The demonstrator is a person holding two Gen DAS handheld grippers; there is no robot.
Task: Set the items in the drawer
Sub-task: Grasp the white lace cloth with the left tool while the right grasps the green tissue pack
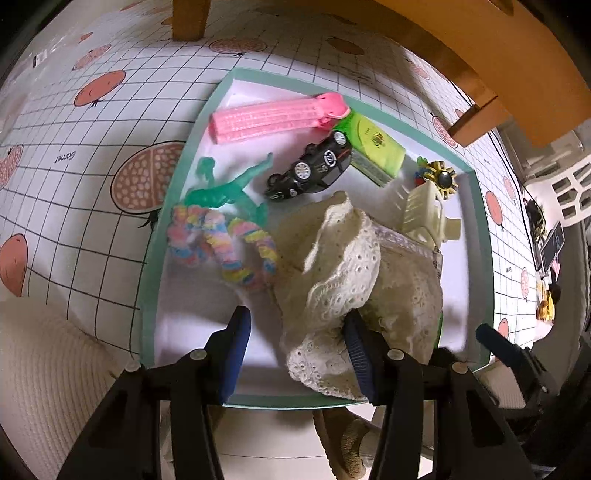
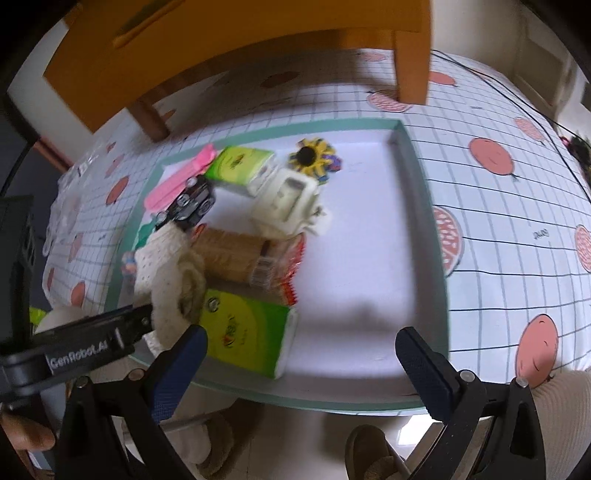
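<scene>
Tablecloth (image 1: 74, 184) with a black grid and pink fruit prints covers the whole surface. On it sits the shallow green-rimmed drawer (image 1: 177, 177) with a white floor. A wooden leg (image 1: 190, 18) stands on the cloth beyond the drawer, and more orange wood overhangs the far right corner.

Inside the drawer, from the left: a pastel fuzzy loop (image 1: 221, 251) against the left wall, a translucent green figure (image 1: 229, 184) just behind it, and a pink ribbed bar (image 1: 266, 118) along the far wall. Next are a black toy car (image 1: 314, 166), a green pack (image 1: 373, 147), a cream plastic toy (image 1: 428, 214) and a yellow flower-shaped piece (image 1: 439, 177). A cream lace cloth (image 1: 351, 266) lies heaped in the near middle.

The left gripper (image 1: 297, 317) points down into the drawer with its jaws apart. The cloth bunches against the right finger, while the left finger stands clear of it over bare floor.

The right wrist view, somewhat blurred, shows a brown snack packet (image 2: 236, 254) and a second green pack (image 2: 251, 332) beside the cloth. The right gripper (image 2: 304, 373) hangs over the near rim with jaws wide and nothing between them.

The right half of the drawer floor (image 2: 369, 221) is bare up to the right wall, and a smaller bare patch lies at the near left corner.
</scene>
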